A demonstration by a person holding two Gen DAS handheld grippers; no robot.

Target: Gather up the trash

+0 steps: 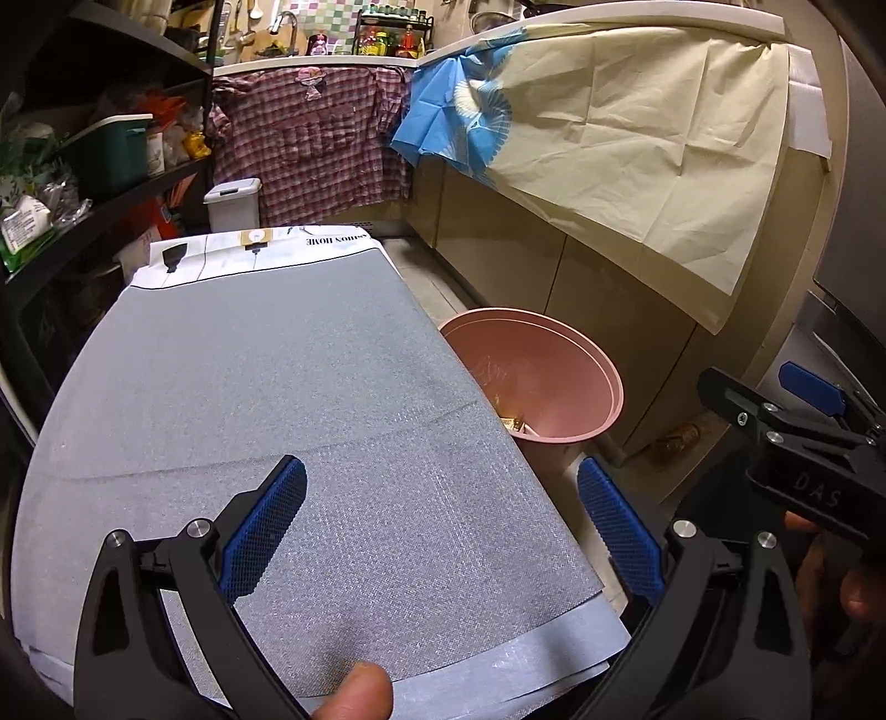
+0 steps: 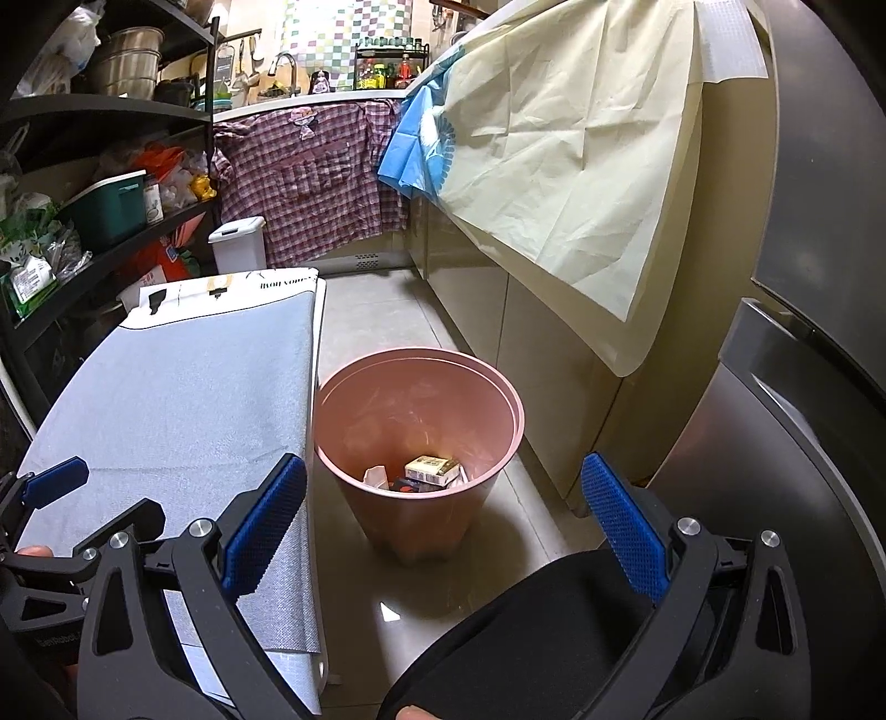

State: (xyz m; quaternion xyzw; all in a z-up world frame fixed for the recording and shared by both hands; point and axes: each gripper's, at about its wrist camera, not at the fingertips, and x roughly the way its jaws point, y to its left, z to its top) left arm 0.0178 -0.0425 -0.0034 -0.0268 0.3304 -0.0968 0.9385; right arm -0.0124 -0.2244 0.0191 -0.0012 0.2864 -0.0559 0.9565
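While the grey mat (image 1: 266,399) covers the table at the left, the left gripper (image 1: 443,531) hangs above its near end with blue pads spread wide and nothing between them. To its right, the right gripper (image 2: 443,526) is equally agape and empty above the tiled floor (image 2: 365,310). Beside the table stands the pink bin (image 2: 421,432), with a small carton (image 2: 432,471) and scraps at its bottom.

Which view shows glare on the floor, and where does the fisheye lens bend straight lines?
Right wrist view: a bright glare patch on the tiled floor in front of the pink bin. Left wrist view: the grey table cover bows outward at its edges, and the countertop curves; corners go dark in both.
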